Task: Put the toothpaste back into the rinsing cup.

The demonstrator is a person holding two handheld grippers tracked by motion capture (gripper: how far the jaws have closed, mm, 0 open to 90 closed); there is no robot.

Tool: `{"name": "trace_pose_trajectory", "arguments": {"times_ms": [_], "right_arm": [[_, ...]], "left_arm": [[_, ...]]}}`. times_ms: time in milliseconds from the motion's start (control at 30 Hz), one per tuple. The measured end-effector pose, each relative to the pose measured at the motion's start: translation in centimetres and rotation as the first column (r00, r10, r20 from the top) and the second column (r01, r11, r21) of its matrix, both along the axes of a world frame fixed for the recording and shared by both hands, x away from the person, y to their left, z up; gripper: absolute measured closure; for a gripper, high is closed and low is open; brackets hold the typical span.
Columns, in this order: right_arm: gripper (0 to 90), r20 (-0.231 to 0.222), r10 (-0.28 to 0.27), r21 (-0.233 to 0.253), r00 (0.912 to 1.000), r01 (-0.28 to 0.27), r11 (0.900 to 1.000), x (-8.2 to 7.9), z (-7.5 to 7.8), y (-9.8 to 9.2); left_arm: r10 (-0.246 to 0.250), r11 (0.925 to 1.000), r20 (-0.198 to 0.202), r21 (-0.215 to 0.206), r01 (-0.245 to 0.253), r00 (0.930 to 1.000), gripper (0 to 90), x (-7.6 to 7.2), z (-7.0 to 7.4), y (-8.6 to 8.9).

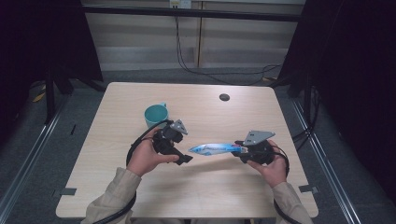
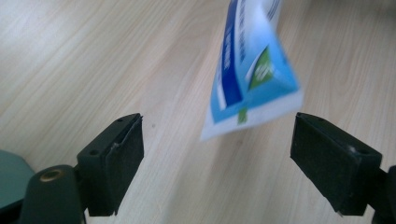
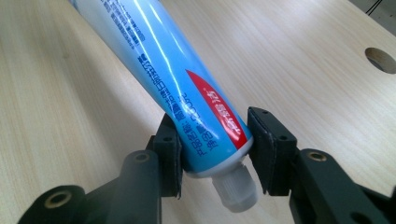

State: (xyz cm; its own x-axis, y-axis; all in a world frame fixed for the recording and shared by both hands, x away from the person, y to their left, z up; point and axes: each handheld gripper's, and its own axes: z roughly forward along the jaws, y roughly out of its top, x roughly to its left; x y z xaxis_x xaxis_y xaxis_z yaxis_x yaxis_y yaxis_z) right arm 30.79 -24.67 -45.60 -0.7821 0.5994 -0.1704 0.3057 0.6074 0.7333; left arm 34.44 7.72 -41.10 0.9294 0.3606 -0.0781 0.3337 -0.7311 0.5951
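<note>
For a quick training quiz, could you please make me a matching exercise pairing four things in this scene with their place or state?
Things:
1. toothpaste tube
2. cup
3. left tongs
4. round hole

Places or states:
A. open, its jaws on either side of the tube's flat end without touching it
B. teal, standing on the table beyond the left hand
C. in the tabletop, toward the far edge
D. clamped near its threaded neck by the right tongs, held above the table

Pairs: 1-D, 2-B, 3-A, 4-C

Unreadable small print on toothpaste tube (image 3: pixel 177 79)
</note>
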Motion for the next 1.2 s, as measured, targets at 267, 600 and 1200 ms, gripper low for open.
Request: {"name": "trace_pose_trajectory", "arguments": {"times_ms": [267,600,1200], "right_arm": [[58.3,0.003,-0.024,0.047,0.9997,0.024,0.999,0.2,0.4,-0.4],[58.2,0.001,-0.015,0.085,0.9999,0.015,0.996,0.3,0.5,0.5],[58.2,0.004,-0.006,0.116,1.0,0.006,0.993,0.3,0.6,0.7]], "left_arm": [[0.046,0.9979,-0.019,-0.045,-0.047,0.9988,17.4,-0.2,-1.9,0.6],[0.041,0.9911,-0.051,-0.124,-0.047,0.9979,19.0,-0.2,-2.3,-0.3],[0.071,0.9821,-0.061,-0.17,-0.081,0.9956,21.8,0.1,-2.8,0.2]]}}
